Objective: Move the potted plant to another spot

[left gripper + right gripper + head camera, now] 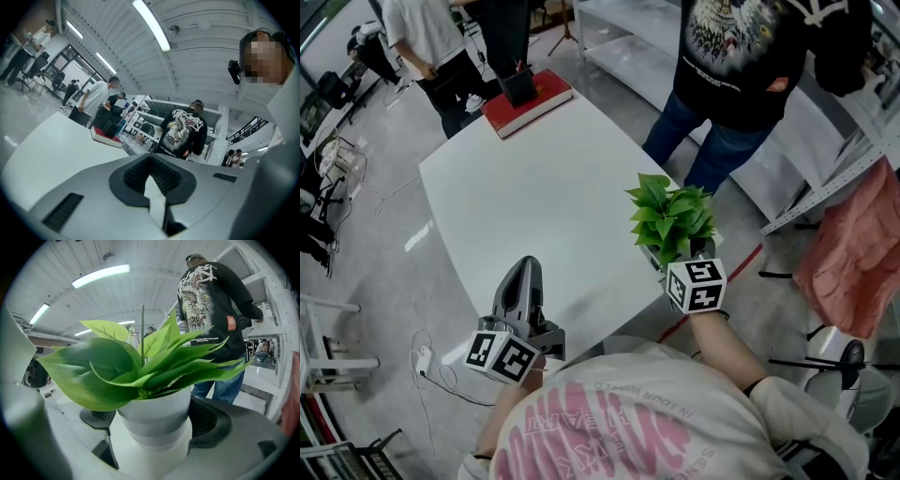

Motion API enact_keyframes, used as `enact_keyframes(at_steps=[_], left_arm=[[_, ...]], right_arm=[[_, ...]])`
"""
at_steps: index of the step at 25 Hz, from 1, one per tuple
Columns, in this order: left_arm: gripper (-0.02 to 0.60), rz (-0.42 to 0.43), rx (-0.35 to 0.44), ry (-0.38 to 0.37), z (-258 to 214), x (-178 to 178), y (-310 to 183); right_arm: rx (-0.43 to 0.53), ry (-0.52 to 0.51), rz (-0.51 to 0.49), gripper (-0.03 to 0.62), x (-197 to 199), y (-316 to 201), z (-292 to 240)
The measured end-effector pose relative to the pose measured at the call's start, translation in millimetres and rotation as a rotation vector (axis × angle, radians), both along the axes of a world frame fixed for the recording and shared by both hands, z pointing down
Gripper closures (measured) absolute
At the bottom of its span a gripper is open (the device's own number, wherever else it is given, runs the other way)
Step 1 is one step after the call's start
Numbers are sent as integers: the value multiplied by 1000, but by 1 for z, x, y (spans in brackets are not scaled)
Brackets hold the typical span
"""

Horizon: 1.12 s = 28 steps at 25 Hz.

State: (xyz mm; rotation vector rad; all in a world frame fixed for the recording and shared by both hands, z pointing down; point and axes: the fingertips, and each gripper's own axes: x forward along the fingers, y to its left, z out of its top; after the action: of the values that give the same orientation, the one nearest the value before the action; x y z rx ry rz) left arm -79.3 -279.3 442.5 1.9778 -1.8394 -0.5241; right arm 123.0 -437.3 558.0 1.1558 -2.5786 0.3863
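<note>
R gripper (682,261), head view: at round white table's (534,187) near-right edge, tipped slightly down, forearm (733,349) stretched fwd; green-leafed plant in white plastic pot (670,216) stands there.
L gripper (523,272), head view: level over near edge, well apart from plant.
L gripper view: jaws pressed together, nothing betw.
R gripper view: jaws wide, clamped on upright pot's sides.

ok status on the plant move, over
Left gripper shut, empty. Right gripper closed on potted plant at table's near edge. Red book far corner, out of the way.

white tbl (544,178) | red book (528,103) far corner | potted plant (670,220) near edge, prob. resting
</note>
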Motion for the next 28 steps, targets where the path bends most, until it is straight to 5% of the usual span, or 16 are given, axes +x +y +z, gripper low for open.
enact_keyframes(at_steps=[28], left_arm=[[557,-9,6,9,2,-3,22]], right_arm=[[-9,-1,25,91,6,20,5]])
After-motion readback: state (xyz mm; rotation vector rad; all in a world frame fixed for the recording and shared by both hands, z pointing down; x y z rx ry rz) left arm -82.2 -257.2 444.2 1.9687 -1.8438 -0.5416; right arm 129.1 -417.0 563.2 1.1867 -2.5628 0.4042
